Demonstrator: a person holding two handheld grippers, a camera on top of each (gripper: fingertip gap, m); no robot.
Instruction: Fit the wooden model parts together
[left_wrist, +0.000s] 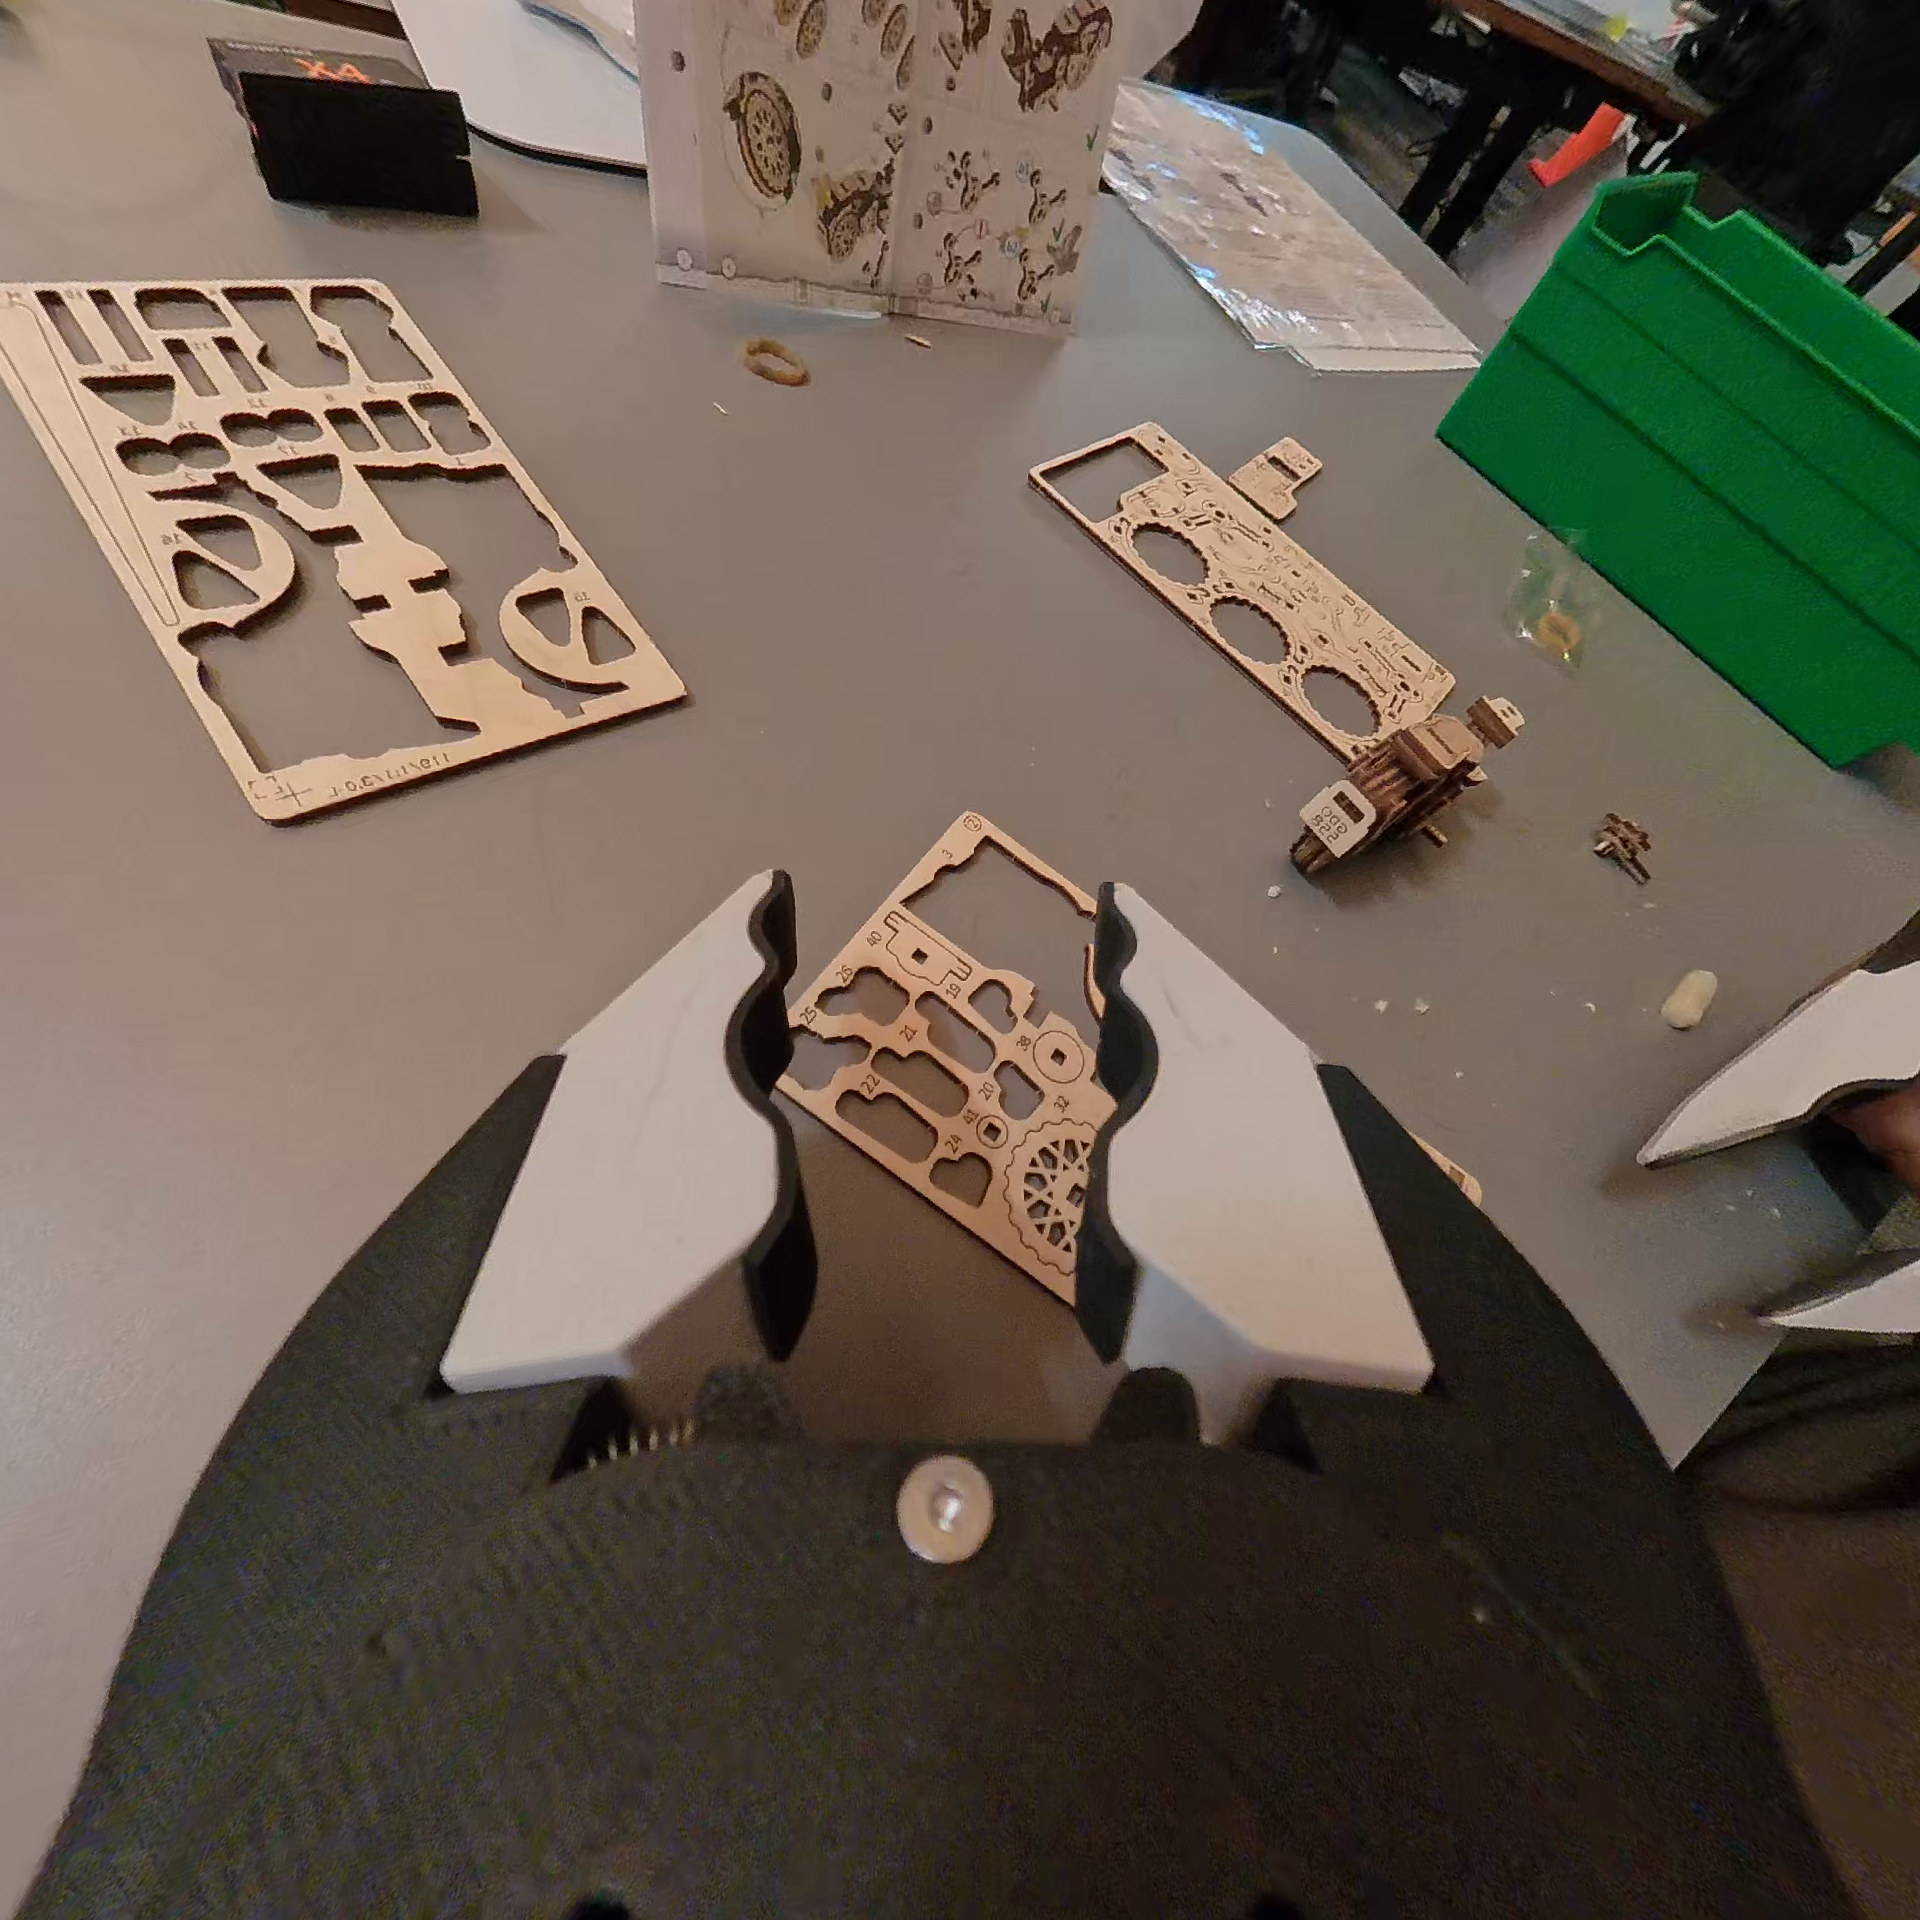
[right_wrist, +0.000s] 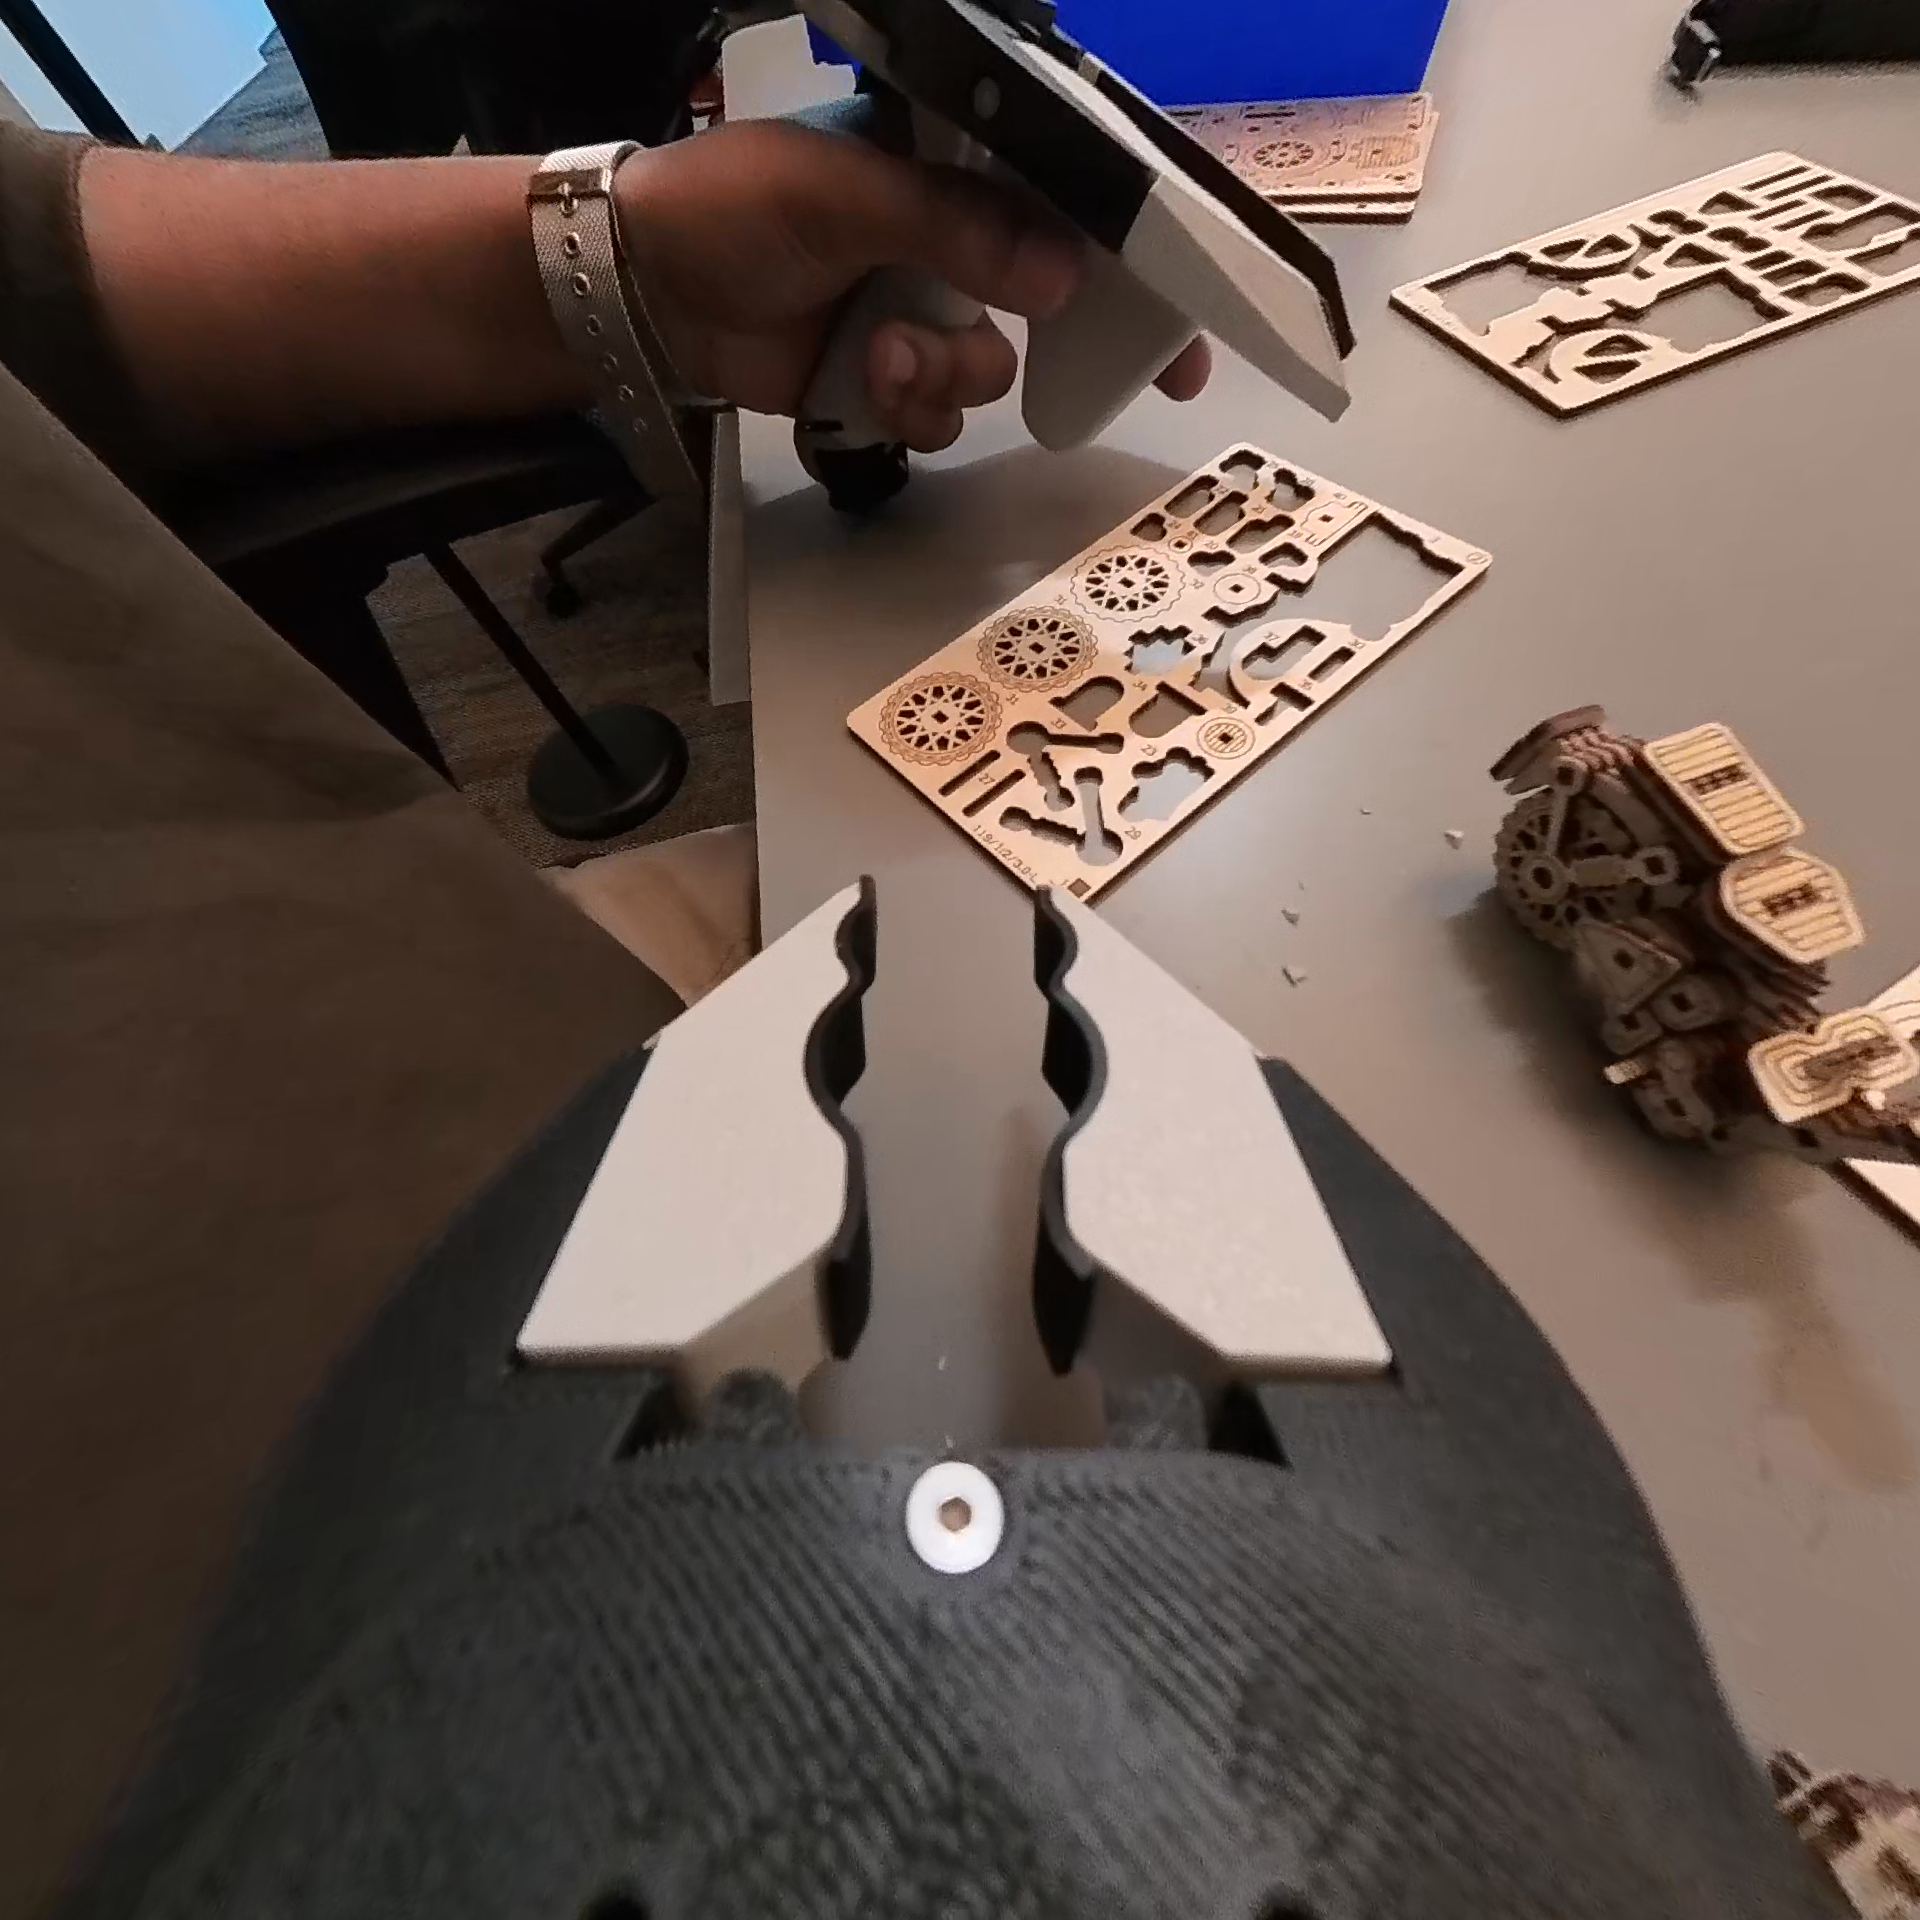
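Left tongs (left_wrist: 943, 914) agape, empty, over part sheet (left_wrist: 935, 1029); right tongs (right_wrist: 954, 920) likewise.

Bare table (left_wrist: 883, 582) lies ahead of the left hand-held gripper (left_wrist: 945, 914); a green bin (left_wrist: 1714, 447) blocks its far right, a wooden sheet (left_wrist: 312, 540) its left.

We count three flat laser-cut wooden part sheets (left_wrist: 332, 540) (left_wrist: 1242, 582) (left_wrist: 966, 1049) spread across the left wrist view; one assembled brown wooden model (left_wrist: 1392, 779) at right; one green plastic bin (left_wrist: 1714, 436) at upper right; one folded instruction booklet (left_wrist: 873, 156) at top.
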